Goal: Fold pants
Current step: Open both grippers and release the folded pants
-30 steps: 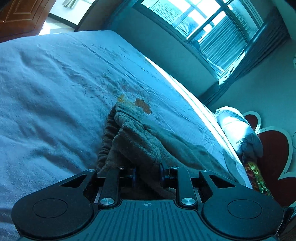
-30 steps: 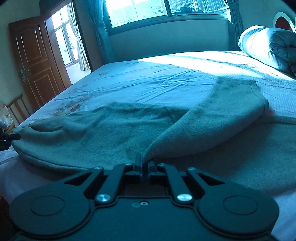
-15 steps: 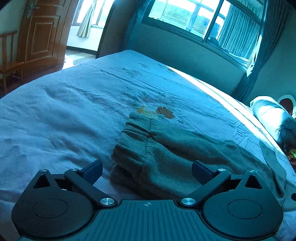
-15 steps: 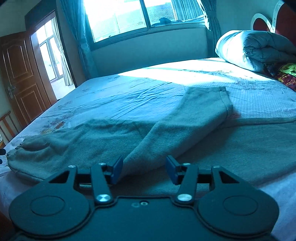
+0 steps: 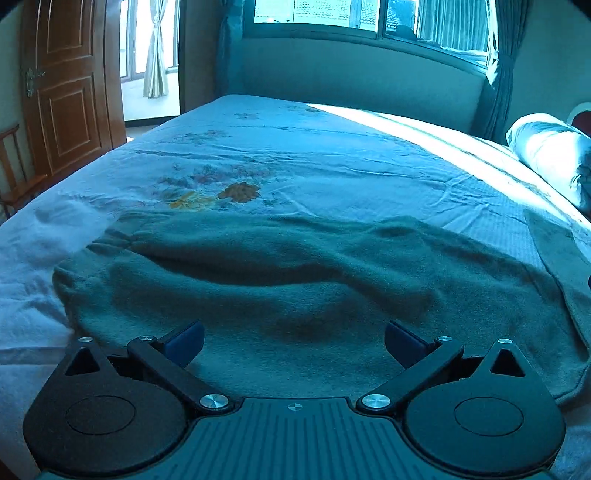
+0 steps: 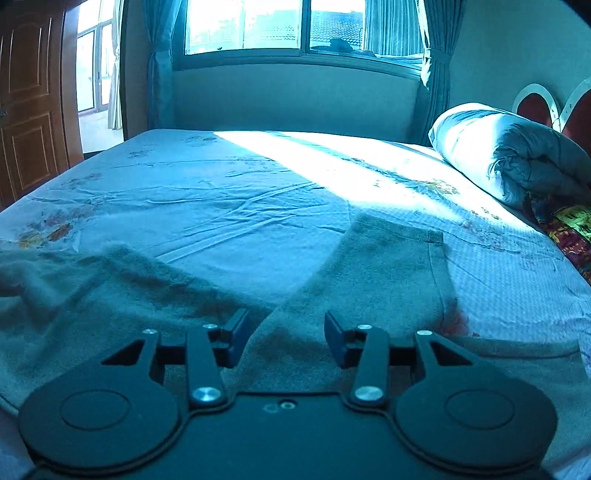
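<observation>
The left gripper (image 5: 294, 341) stands spread as wide as it goes, its two blue-padded fingers (image 5: 184, 341) far apart and holding nothing. Its jaws have just been opening. The pants (image 5: 295, 273), a grey-green fleecy pair, lie flat on the bed (image 5: 332, 162) straight ahead of this gripper and under the gap between its fingers; the fabric passes below the pads without being pinched by them, and whether the pads brush the cloth I cannot tell. The gathered waistband end lies ahead and to the left of this gripper, and the cloth runs off to its right.

The right gripper (image 6: 287, 338) is partly open, its jaws noticeably closer together than the left ones, and they have just been closing a little. Nothing is clamped between them. One pants leg (image 6: 388, 266) stretches away from directly in front of this gripper, ending at a hemmed cuff farther ahead and slightly right. The fabric lies between and below the fingers (image 6: 236, 339), loose, with the pads apart from each other and not pressing on it. The rest of the pants spreads to the left of this gripper, rumpled near the bed's edge.

Beyond both grippers the pale flowered bedsheet runs to a wall under a window (image 6: 303, 26). A rolled quilt (image 6: 509, 155) lies far ahead to the right of the right gripper, and a wooden door (image 5: 70, 85) stands far ahead to the left of the left one.
</observation>
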Tool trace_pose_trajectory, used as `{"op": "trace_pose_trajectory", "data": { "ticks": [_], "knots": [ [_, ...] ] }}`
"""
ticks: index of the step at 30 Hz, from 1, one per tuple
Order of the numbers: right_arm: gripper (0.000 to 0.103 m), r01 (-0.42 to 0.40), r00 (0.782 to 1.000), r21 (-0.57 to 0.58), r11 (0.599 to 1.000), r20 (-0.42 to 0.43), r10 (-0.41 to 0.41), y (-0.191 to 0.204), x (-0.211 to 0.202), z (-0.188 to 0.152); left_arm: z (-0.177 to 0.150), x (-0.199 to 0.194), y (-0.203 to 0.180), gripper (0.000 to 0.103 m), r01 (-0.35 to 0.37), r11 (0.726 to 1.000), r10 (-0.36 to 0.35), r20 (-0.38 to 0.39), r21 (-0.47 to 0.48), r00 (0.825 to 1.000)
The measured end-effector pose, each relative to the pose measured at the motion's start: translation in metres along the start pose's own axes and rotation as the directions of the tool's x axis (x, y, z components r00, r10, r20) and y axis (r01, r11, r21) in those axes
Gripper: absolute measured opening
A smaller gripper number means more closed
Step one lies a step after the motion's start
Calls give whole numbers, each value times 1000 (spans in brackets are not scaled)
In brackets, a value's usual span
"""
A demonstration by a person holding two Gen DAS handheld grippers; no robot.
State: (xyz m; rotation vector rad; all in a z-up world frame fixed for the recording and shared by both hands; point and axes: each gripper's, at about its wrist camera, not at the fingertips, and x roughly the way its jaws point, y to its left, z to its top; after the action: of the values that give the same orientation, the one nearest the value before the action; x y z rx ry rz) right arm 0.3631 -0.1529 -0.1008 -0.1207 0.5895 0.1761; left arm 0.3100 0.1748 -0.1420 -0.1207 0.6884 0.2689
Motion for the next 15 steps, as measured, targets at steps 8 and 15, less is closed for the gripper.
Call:
{"op": "trace_pose_trajectory", "data": {
  "ticks": [8,15],
  "knots": [
    [37,36,998,-90,995,-52,-41,18,34,1,-13,5,-43,103,-38,999,39,-49,24,998],
    [34,76,992,-98,992,-90,-85,12,49,-10,-12,29,-44,103,-132,991,131,-75,0,989]
  ]
}}
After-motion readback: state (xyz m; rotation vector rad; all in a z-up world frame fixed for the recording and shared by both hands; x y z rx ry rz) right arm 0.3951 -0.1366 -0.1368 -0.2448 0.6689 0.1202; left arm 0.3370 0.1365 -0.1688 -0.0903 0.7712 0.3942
